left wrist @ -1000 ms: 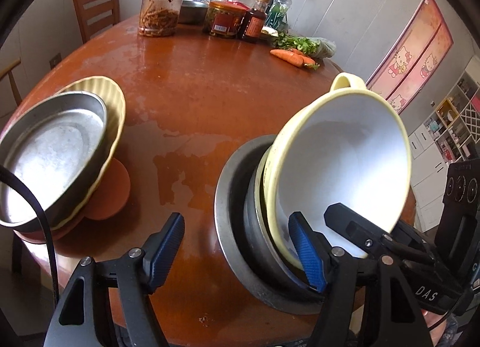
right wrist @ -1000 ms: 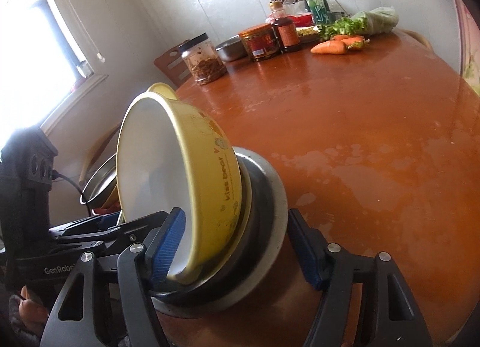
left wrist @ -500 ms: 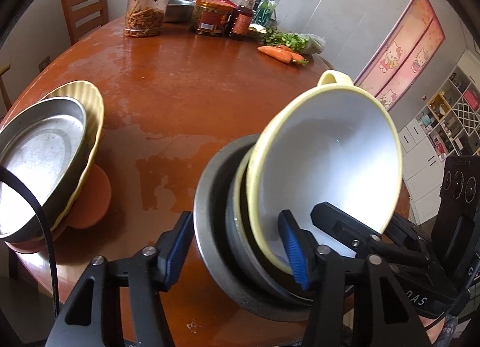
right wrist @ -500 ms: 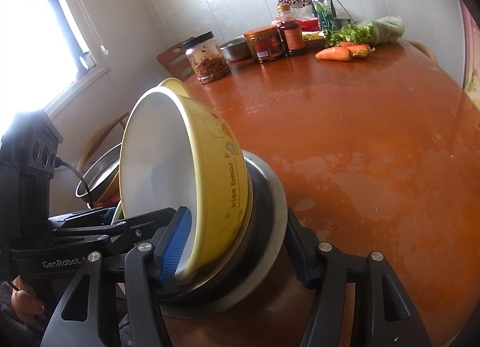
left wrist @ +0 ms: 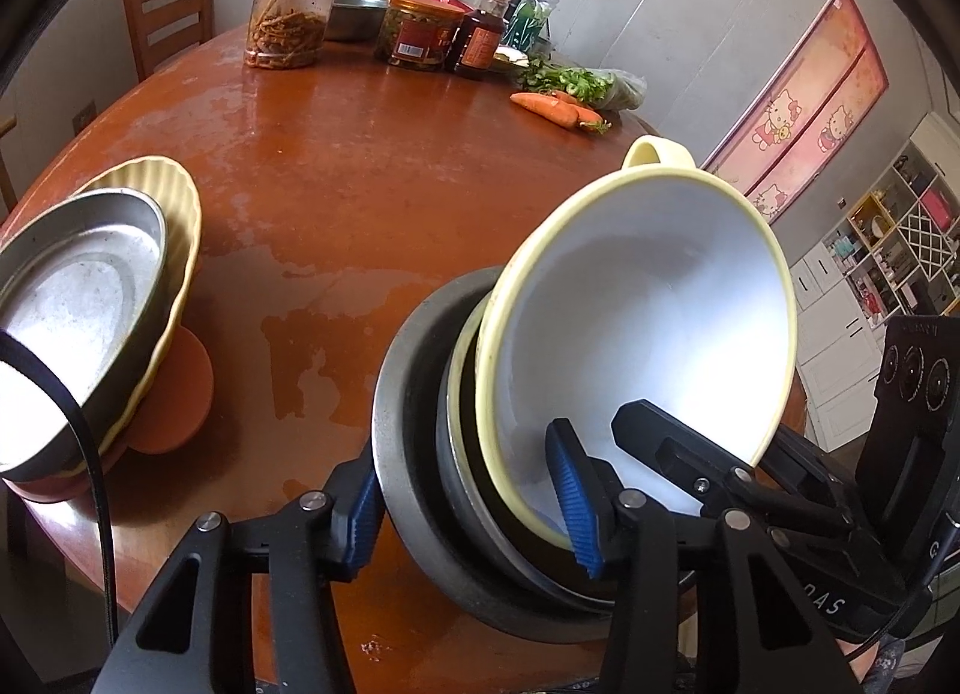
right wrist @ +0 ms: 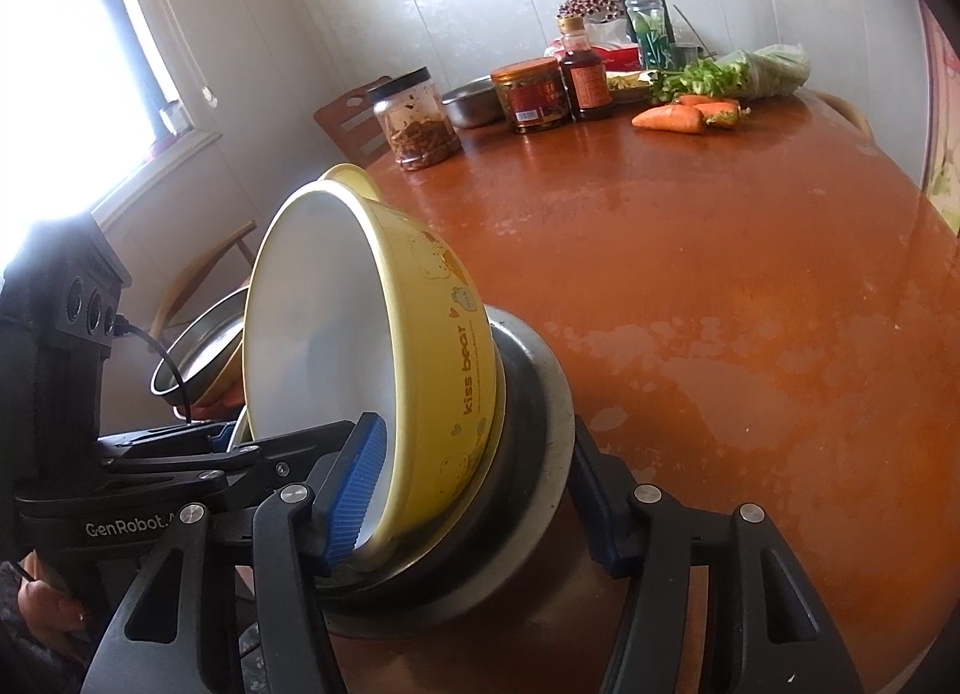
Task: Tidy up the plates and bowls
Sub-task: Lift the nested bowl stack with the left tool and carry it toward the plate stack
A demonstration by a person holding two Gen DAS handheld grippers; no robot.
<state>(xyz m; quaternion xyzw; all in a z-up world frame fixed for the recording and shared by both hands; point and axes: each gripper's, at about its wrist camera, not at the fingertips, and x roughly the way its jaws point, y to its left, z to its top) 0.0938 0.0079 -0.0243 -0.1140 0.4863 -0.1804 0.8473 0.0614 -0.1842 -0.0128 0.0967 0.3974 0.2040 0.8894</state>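
A yellow bowl with a white inside (left wrist: 648, 322) (right wrist: 420, 370) is nested, tilted, in a grey metal bowl (left wrist: 408, 430) (right wrist: 534, 424) near the table's front edge. My left gripper (left wrist: 474, 520) is shut across the near rims of both bowls, one finger inside the yellow bowl, one outside the metal one. My right gripper (right wrist: 474, 496) grips the same stack from the other side in the same way. At the left a metal plate (left wrist: 78, 298) lies on a yellow fluted dish (left wrist: 180, 226) and an orange plate (left wrist: 180, 400).
The round red-brown table (left wrist: 336, 165) carries jars (left wrist: 288, 15), bottles, a metal bowl, greens and carrots (left wrist: 558, 108) at its far edge. A wooden chair (left wrist: 168, 15) stands behind it at the left. Shelves stand off to the right.
Both grippers have closed in on the nested bowls' rims; the left one's fingers went from wide open to clamped. The stack sits closer to both cameras and more tilted.
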